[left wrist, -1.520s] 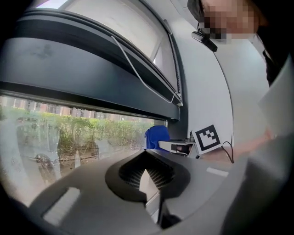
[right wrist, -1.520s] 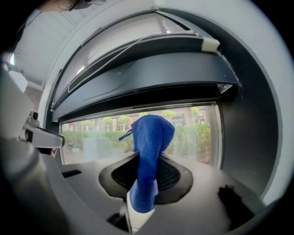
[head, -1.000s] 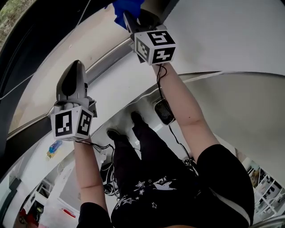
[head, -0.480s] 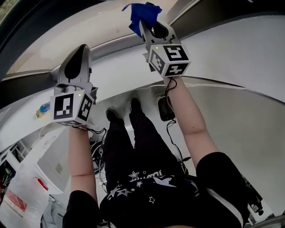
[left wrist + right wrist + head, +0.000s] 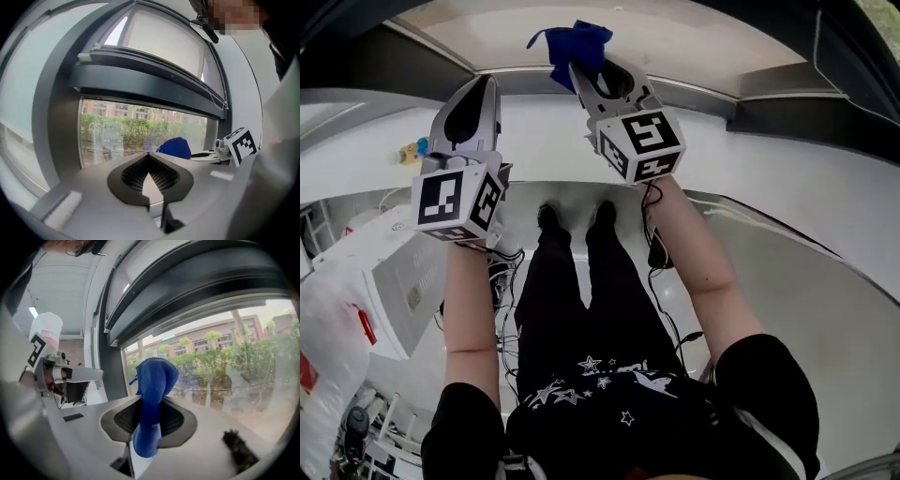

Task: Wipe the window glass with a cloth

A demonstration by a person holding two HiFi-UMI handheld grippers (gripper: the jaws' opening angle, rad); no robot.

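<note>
trousers: black with white star print [image 5: 609, 375]; legs run straight down to two dark shoes [image 5: 572, 216].
left forearm: bare [image 5: 469, 300], held up toward the window.
right forearm: bare [image 5: 698, 253], held up likewise, reaching a little further than the left.
cable: a thin black lead [image 5: 661, 281] hangs from the back of the right-hand tool, beside that forearm.
left marker cube: [image 5: 455, 202] at the rear of its tool, black-and-white squares facing the head camera.
right marker cube: [image 5: 639, 145] same pattern, just beside and slightly ahead of the left one.
left gripper: [image 5: 149, 157] jaw tips meet, nothing between them. It points at the lower part of the window, near the other tool but apart from it.
right gripper: [image 5: 149, 404] jaws clamped on the cloth.
cloth: blue [image 5: 157, 376], bunched and pinched about mid-length. One lump stands above the jaw tips and the other end droops below them. In the head view it sits at the bottom edge of the pane, over the lower rail. Contact with the pane cannot be told.
bottle: small, yellow and blue [image 5: 411, 150], low at the left beyond the left gripper; resting surface unclear.
window frame: dark grey upright [image 5: 61, 136], with a heavy dark beam across above.
window glass: [image 5: 225, 366] streaky, with faint reflections.
hedge: green [image 5: 122, 129], outside.
buildings: reddish [image 5: 201, 341], beyond the trees.
</note>
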